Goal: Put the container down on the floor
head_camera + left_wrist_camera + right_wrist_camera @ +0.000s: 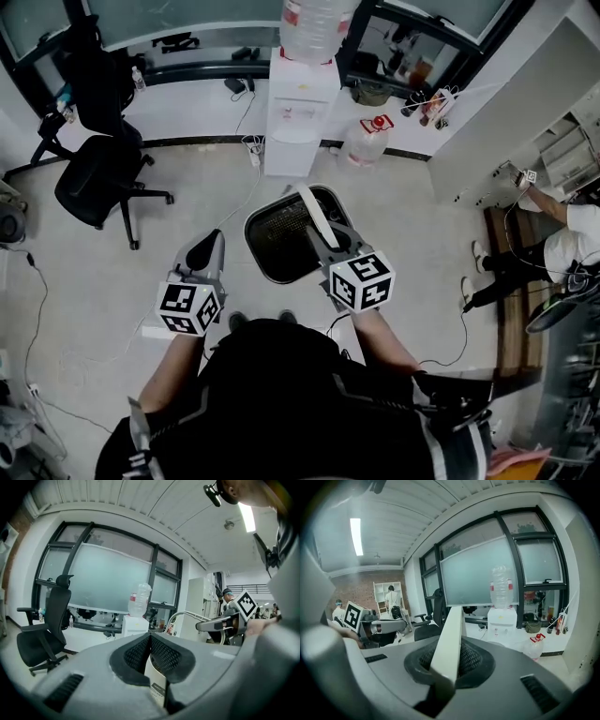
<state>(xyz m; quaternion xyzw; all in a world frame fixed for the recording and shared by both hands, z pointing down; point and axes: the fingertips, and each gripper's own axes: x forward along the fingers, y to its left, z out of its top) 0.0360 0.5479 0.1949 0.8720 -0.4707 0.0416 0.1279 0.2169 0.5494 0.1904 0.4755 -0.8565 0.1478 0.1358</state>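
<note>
**A:** What do you get from the head view?

**B:** I see the container (281, 246), a dark oval bin, in front of my feet over the pale floor (187, 206), with the water dispenser (300, 112) beyond it. Its white handle (314, 217) arches over the rim and runs into my right gripper (328, 242). From this steep angle I can't tell whether the base touches the floor. My left gripper (210, 242) hangs just to the left of the bin, apart from it.

**A:** And the left gripper view?

**B:** My left gripper (150, 637) has its jaws brought together, the mesh pads (164, 656) meeting at the tips with nothing pinched there. To the right I see the other gripper level with the handle (180, 616) curving out of it. An office chair (44, 630) stands on the left by the windows.

**A:** The right gripper view?

**B:** My right gripper (452, 660) is clamped on the handle (451, 639). The white strip rises straight up from between the two pads, and they press on it from either side. The bin itself lies out of this view.
</note>
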